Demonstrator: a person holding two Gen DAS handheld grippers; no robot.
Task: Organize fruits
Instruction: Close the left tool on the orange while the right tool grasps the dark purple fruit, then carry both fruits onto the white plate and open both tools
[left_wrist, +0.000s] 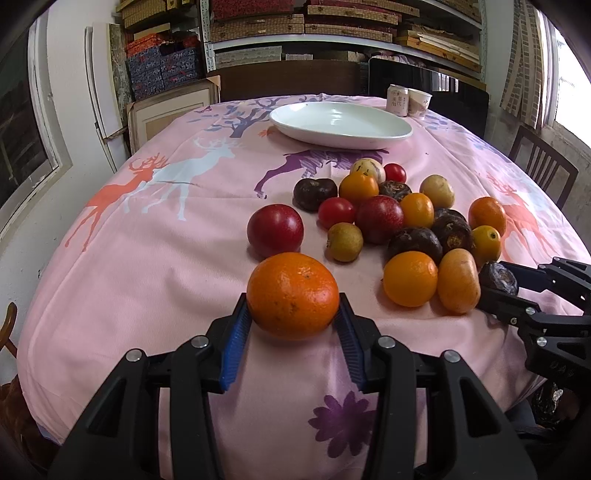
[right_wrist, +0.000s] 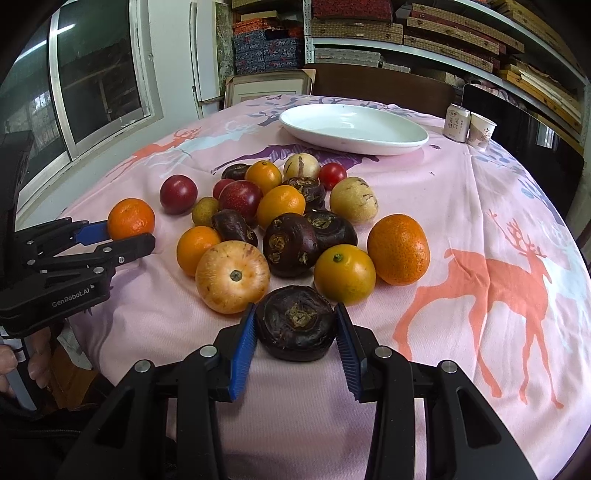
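Fruits pinched at table's near edge: my left gripper grips orange, right apparently water chestnut; plate lies straight ahead at far edge.

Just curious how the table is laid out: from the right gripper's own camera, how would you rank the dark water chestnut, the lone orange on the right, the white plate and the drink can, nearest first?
1. Dark water chestnut, between the right gripper pads.
2. Lone orange, right of the pile.
3. White plate, beyond the fruit.
4. Drink can, far right, at about the plate's far rim.
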